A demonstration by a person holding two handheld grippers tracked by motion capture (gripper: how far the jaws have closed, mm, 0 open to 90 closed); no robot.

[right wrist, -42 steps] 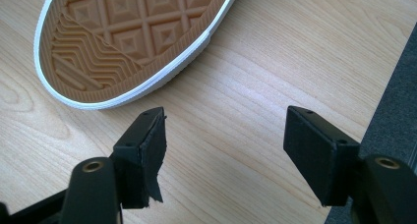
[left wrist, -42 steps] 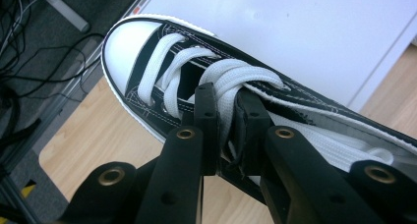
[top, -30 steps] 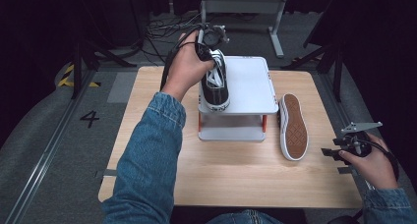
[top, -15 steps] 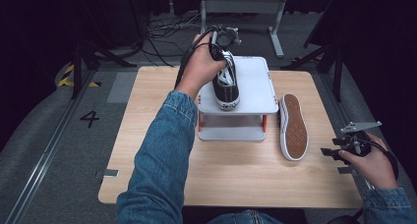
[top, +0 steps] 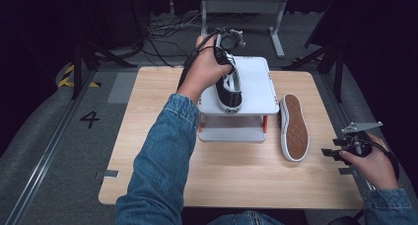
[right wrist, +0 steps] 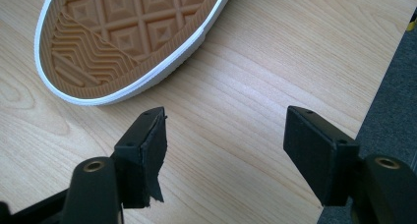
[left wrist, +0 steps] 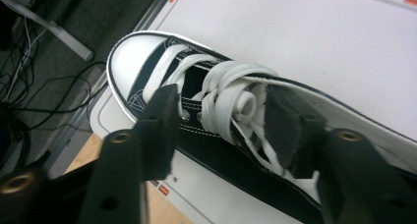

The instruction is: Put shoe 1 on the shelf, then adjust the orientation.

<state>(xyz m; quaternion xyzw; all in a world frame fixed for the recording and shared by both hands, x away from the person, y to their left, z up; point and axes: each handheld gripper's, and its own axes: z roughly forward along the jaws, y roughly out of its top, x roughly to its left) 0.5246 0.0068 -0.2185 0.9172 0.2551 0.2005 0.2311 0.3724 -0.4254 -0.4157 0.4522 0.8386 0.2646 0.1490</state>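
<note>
Shoe (top: 229, 85) is sitting on the white stand (top: 256, 82); left claw (left wrist: 221, 118) is just letting go w/ jaws opening, laces between. Right claw (right wrist: 223, 153) is hanging open nr 2nd shoe (right wrist: 123, 32).

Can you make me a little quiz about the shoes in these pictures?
1. True or false: the black shoe sits on the white stand.
2. Which way does the other shoe on the table face? A sole up, B sole down.
3. Are the left gripper jaws squeezing the shoe or apart?

Key: 1 true. 2 A. 3 apart; they have just been opening, laces between them.
</note>
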